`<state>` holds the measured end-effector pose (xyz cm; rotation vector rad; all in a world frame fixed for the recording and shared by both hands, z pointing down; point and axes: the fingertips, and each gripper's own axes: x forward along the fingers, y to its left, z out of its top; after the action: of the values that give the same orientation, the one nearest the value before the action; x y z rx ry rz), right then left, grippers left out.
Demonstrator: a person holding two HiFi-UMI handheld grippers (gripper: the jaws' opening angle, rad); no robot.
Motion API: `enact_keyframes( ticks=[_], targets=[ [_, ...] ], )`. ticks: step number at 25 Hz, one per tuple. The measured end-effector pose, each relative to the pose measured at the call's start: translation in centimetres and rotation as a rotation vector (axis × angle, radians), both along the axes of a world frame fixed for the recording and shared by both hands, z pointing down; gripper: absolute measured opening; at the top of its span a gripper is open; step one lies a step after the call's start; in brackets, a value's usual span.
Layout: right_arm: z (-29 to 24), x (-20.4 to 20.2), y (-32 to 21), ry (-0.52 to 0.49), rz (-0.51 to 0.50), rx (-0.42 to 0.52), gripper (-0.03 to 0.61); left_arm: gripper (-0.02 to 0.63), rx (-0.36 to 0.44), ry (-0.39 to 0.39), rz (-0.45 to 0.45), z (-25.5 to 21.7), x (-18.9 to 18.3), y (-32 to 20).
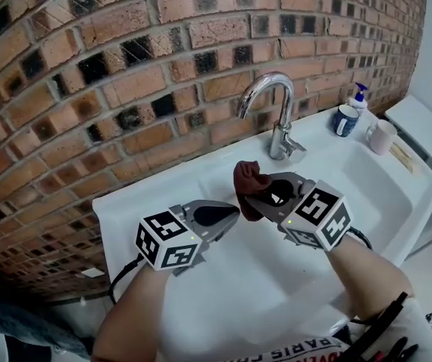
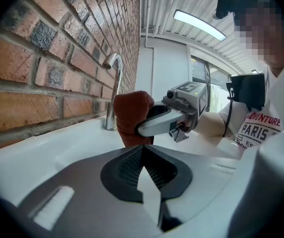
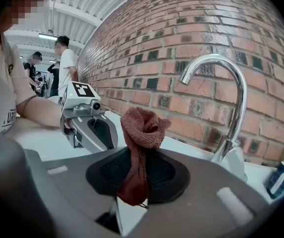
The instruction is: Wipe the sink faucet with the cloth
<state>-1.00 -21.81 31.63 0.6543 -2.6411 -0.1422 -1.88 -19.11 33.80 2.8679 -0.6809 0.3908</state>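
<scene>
- Cloth (image 1: 249, 181) — a rust-brown bunch — is pinched in your right gripper (image 1: 255, 198). That gripper's own view shows the jaws clenched on the fabric, with a rosette above the pads and a tail hanging below.
- Your left gripper (image 1: 227, 216) sits at about 8 o'clock from the right one, near it but apart. Its own view shows the jaws pressed together with nothing between them.
- Faucet (image 1: 277, 115) stands at 1 o'clock from the cloth in the head view, not touching it. It is mounted at the back of the white sink (image 1: 381, 202), against the brick wall (image 1: 125, 66).
- Only the head view shows the mug (image 1: 381, 136), blue cup (image 1: 344, 119) and pump bottle (image 1: 359, 96), at 2 o'clock on the sink's ledge.
- Only the right gripper view shows people standing (image 3: 65, 58) in the background — at 10 o'clock, beyond your left gripper.
</scene>
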Motion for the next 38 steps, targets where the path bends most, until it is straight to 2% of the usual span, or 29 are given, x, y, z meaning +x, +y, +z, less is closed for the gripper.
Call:
enact_keyframes(
  ticks=[11,20,24,29,38],
  targets=[
    [-8.2,0.1,-1.5,-0.080,0.033,0.143,0.087,0.000,0.000,-0.001,0.001,0.0,0.0,0.0],
    [-14.4,-1.1,-3.2,-0.083,0.037,0.266,0.087,0.000,0.000,-0.001,0.001,-0.1,0.0,0.0],
    [-14.9,-1.8,-3.5,-0.101,0.036,0.269,0.086,0.000,0.003,-0.001,0.000,0.0,0.1,0.0],
    [-13.9,-1.5,-5.0,-0.086,0.072,0.241,0.087,0.000,0.002,-0.001,0.002,0.0,0.1,0.0],
    [-14.3,-1.4,-5.3,-0.061,0.076,0.234,0.087,0.000,0.000,0.000,0.000,0.0,0.1,0.0]
  ],
)
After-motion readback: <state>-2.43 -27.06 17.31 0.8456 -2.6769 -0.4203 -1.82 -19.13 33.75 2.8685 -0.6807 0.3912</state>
